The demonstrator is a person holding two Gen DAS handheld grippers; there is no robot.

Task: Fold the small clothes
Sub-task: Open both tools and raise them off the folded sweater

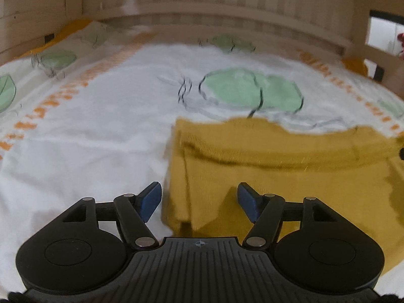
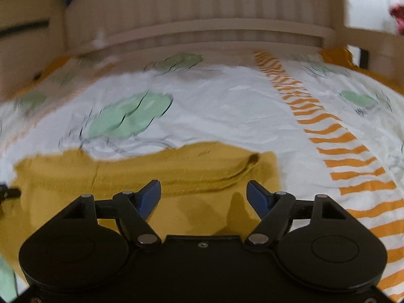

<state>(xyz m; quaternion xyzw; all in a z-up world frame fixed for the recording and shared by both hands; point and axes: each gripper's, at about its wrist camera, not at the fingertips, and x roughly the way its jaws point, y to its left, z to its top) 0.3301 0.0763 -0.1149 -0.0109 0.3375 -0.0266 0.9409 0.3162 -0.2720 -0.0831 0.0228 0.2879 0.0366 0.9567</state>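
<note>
- The left gripper (image 1: 199, 198) stands with its jaws well apart and nothing pinched; its blue pads (image 1: 151, 200) press on no cloth, which lies below and beyond them.
- Between and just past those jaws lies the left edge of a mustard-yellow garment (image 1: 277, 176). That edge runs from under the left-hand pad outward, so the gripper seems lined up over the side it has to deal with.
- The right gripper (image 2: 203, 198) is likewise wide open and empty, its pads clear of the fabric.
- Beneath and ahead of the right jaws the same garment (image 2: 156, 174) spreads flat, its right edge just beyond the right-hand pad. One gripper sits over each side, which suits a fold made with both hands together.
- A raised fold line crosses the cloth ahead of both pairs of jaws, so the garment looks already doubled over once; I judge the fold is partly done.
- Farther out, the garment rests on a white bedsheet (image 2: 227, 106) printed with green leaves and orange stripes, a broad flat place for smoothing.
- Beyond the sheet stands a slatted wooden bed frame (image 1: 227, 0).
</note>
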